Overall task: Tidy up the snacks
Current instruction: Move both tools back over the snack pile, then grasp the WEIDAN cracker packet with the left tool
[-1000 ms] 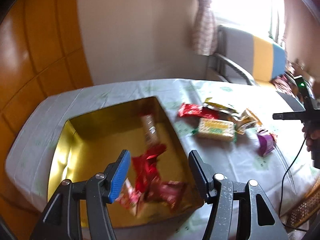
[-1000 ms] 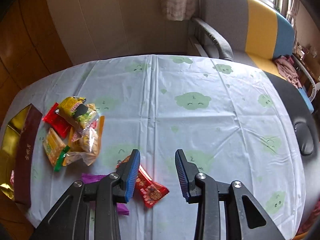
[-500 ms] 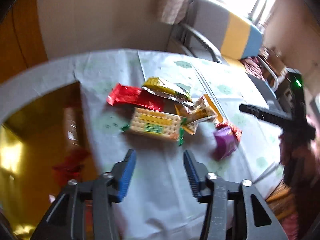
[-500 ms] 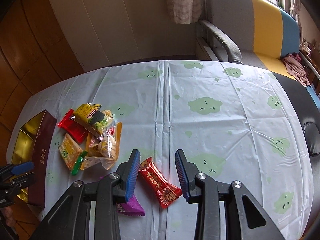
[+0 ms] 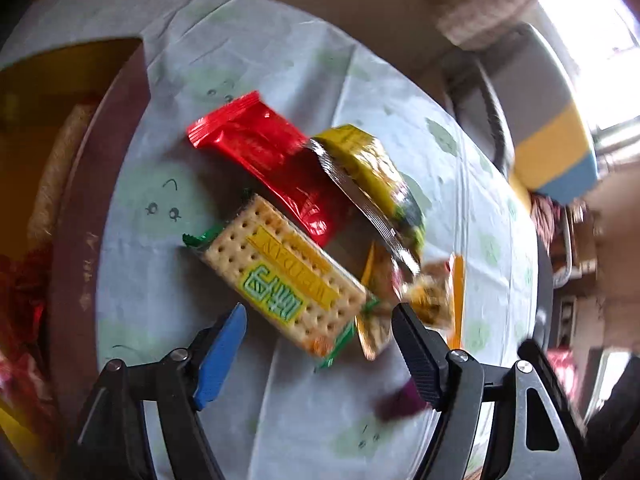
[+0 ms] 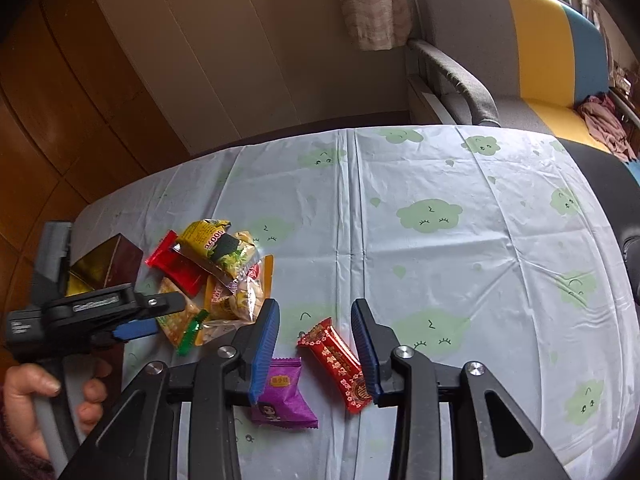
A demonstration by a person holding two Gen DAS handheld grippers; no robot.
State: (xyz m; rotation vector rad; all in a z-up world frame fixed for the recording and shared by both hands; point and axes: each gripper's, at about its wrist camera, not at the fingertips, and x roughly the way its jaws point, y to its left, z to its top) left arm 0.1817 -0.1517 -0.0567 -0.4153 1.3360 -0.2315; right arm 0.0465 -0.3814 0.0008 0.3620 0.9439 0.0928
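Left gripper (image 5: 318, 330) hovering over cracker packet (image 5: 280, 276), jaws opening, pads not touching it. Right gripper (image 6: 314, 334) narrowly parted, gripping nothing, hanging above red candy (image 6: 338, 362) right of cracker packet.

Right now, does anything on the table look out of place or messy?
Yes. Several snack packets lie loose on the tablecloth instead of in the gold box: a cracker pack, a red packet and a yellow bag overlap in a pile, while a purple packet and a red candy lie apart.

Black two-finger grippers (image 6: 314, 344), blue ribbed pads (image 6: 266, 344), silver screws, maroon knit sleeve (image 6: 16, 448)
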